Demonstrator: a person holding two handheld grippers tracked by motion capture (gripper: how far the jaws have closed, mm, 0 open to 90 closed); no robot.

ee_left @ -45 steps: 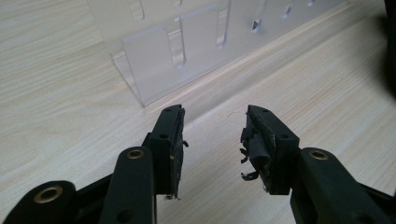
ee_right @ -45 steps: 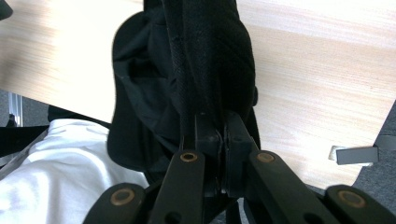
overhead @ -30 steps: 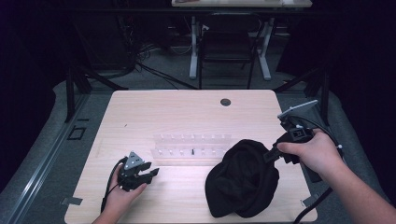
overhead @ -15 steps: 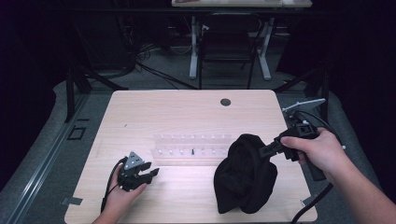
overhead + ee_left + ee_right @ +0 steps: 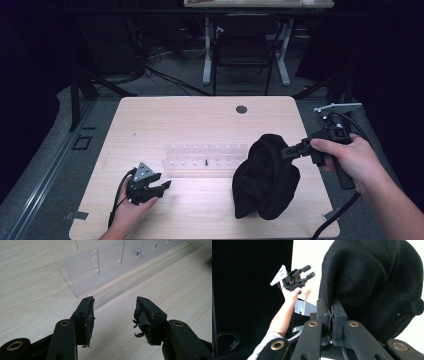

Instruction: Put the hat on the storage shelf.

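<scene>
High view, left to right: left gripper rests near the table's front-left corner, jaws apart, empty. Clear acrylic rack mid-table. Right gripper clamps a black knit hat, lifted near the front-right edge. Hat picked up; placement presumably left.

A dim room: grey floor, dark chair and white-legged desk beyond the wooden table.

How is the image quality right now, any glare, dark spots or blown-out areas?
High view: table evenly lit, surroundings nearly black, clear rack faint. Left gripper view: sharp, rack shows slight reflections. Right gripper view: tabletop blown out white behind the black cap.
</scene>
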